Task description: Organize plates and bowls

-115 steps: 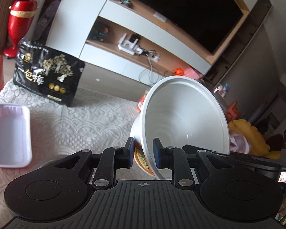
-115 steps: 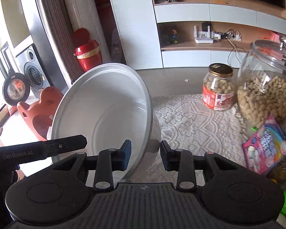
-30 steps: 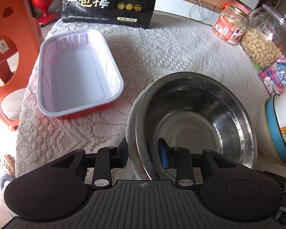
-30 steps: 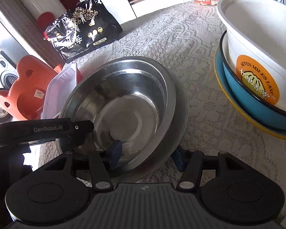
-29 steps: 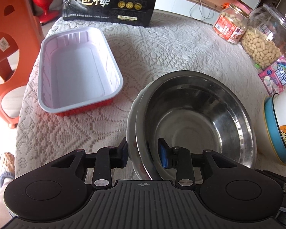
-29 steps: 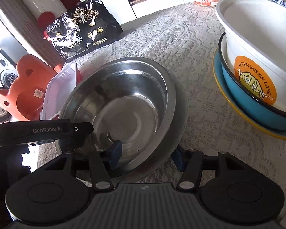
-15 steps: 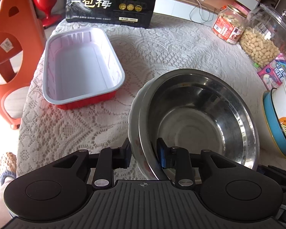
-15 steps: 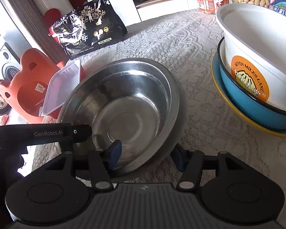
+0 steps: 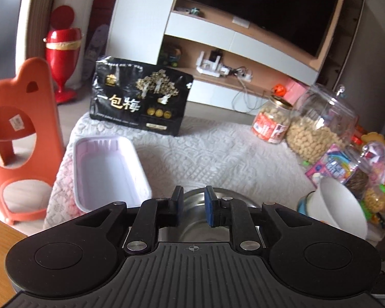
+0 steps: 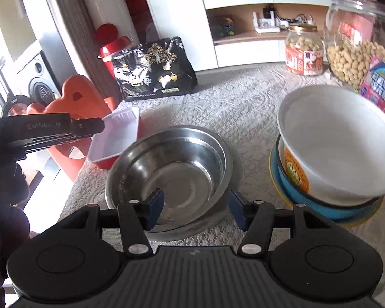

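Note:
A steel bowl (image 10: 172, 172) rests on the lace tablecloth, nested in a second steel dish. In the left wrist view only its far rim (image 9: 210, 192) shows behind the fingers. My left gripper (image 9: 193, 209) is raised above it, jaws slightly apart and holding nothing. My right gripper (image 10: 196, 209) is open over the bowl's near rim, not touching it. A white paper bowl (image 10: 338, 141) sits inside a blue bowl (image 10: 320, 202) at the right; it also shows in the left wrist view (image 9: 338, 205). A white plastic tray (image 9: 107, 172) lies at the left.
A black snack bag (image 9: 138, 100) stands at the table's far edge. A peanut jar (image 9: 272, 120), a big clear peanut jar (image 9: 318, 125) and candy packets (image 9: 331, 166) crowd the right. An orange chair (image 9: 15, 133) stands left of the table.
My left gripper let go of the steel bowl's rim, lifted and tilted up. My right gripper pulled back and rose. The bowl stays on the table.

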Available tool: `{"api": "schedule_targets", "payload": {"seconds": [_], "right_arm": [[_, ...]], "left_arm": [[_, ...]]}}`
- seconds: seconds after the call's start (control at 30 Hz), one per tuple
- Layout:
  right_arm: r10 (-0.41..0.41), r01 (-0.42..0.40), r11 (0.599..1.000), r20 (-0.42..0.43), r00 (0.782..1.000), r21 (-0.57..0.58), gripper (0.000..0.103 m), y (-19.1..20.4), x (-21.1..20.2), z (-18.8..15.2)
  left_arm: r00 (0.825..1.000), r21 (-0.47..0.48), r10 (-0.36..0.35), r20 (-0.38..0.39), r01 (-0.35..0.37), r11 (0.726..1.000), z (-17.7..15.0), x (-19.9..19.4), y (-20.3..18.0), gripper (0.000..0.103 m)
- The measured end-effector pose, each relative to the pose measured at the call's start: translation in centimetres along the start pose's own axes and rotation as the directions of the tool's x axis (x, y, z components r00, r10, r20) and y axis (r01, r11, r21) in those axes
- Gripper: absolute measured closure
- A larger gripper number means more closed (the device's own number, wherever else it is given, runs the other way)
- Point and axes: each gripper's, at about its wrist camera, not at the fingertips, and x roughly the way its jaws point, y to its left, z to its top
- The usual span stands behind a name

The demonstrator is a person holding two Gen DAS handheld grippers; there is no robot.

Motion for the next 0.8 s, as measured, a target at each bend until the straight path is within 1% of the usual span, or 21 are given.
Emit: {"api": "schedule_targets", "payload": {"seconds": [0.07,0.13,0.17,0.23,0.27,0.3,0.33,0.37,0.4,0.43,0.47,0.53,0.6,0.63,0.67,0.7,0.73,0.8], "right_arm": [[0.026,-0.025,0.999,0.023,0.999,-0.031,0.046,-0.7,-1.3,1.1],[0.05,-0.046,0.998,0.085,0.995,-0.046,0.046,-2.0,-3.3,2.2],[0.053,-0.047,0.997,0.123,0.991,-0.054,0.046,-2.9,-4.2,2.9],[0.04,-0.028,0.997,0.189,0.981,-0.069,0.044,-5.0,-5.8,4.3],[0.022,-0.005,0.997,0.216,0.976,-0.078,0.044,-6.3,-6.5,5.2],[0.0,0.021,0.996,0.228,0.974,-0.089,0.044,-7.5,-6.9,6.0],[-0.025,0.05,0.994,0.23,0.973,-0.101,0.044,-8.7,-7.1,7.0],[-0.048,0.075,0.991,0.228,0.972,-0.113,0.044,-9.7,-7.2,7.9],[-0.072,0.103,0.986,0.226,0.971,-0.128,0.044,-11.0,-7.1,9.0],[-0.086,0.119,0.983,0.223,0.971,-0.14,0.044,-12.0,-6.9,9.7],[-0.096,0.13,0.98,0.215,0.972,-0.149,0.044,-13.3,-6.7,10.1],[-0.111,0.141,0.981,0.203,0.973,-0.137,0.044,-15.7,-6.2,10.4],[-0.113,0.134,0.986,0.191,0.975,-0.099,0.044,-18.1,-5.6,9.6],[-0.115,0.127,0.99,0.162,0.98,-0.064,0.044,-19.2,-5.3,9.1],[-0.113,0.117,0.993,0.112,0.987,-0.033,0.044,-19.9,-5.0,8.9],[-0.081,0.082,0.997,0.093,0.992,-0.01,0.044,-20.5,-5.0,8.8],[-0.053,0.053,0.999,0.087,0.995,0.005,0.044,-20.8,-5.1,8.7],[-0.03,0.029,1.0,0.078,0.997,0.008,0.044,-20.6,-5.2,8.1]], "left_arm": [[1.0,0.028,-0.005,0.028,0.004,1.0,0.1,-0.9,-1.3,0.084],[0.996,0.049,-0.001,0.085,-0.003,0.999,0.1,-1.8,-3.3,0.085],[0.995,0.057,-0.015,0.1,0.01,0.998,0.2,-2.0,-4.2,0.085],[0.992,0.062,-0.071,0.109,0.064,0.996,0.4,-2.0,-6.3,0.085],[0.99,0.046,-0.091,0.111,0.086,0.995,0.5,-1.8,-7.1,0.085],[0.988,0.017,-0.103,0.118,0.101,0.995,0.5,-1.5,-8.1,0.085],[0.989,0.008,-0.097,0.113,0.096,0.995,0.6,-1.0,-9.2,0.085],[0.993,0.014,-0.08,0.09,0.079,0.997,0.9,-0.3,-10.3,0.085],[0.998,0.029,-0.052,0.037,0.051,0.998,1.3,0.7,-11.9,0.085],[0.999,0.042,-0.033,-0.022,0.034,0.999,1.7,1.7,-13.1,0.085],[0.997,0.061,-0.03,-0.077,0.034,0.998,2.0,2.6,-14.3,0.085],[0.984,0.098,-0.065,-0.169,0.082,0.992,2.1,4.1,-16.1,0.085],[0.971,0.09,-0.096,-0.221,0.119,0.989,2.1,5.3,-17.1,0.085],[0.966,0.081,-0.112,-0.231,0.134,0.988,2.0,5.7,-17.5,0.084],[0.964,0.073,-0.122,-0.236,0.143,0.987,1.9,6.0,-17.7,0.084],[0.964,0.065,-0.121,-0.237,0.14,0.988,1.7,6.4,-17.9,0.084],[0.967,0.058,-0.108,-0.232,0.125,0.99,1.6,6.6,-18.1,0.084],[0.975,0.046,-0.055,-0.214,0.067,0.997,1.0,6.7,-18.3,0.084]]}}
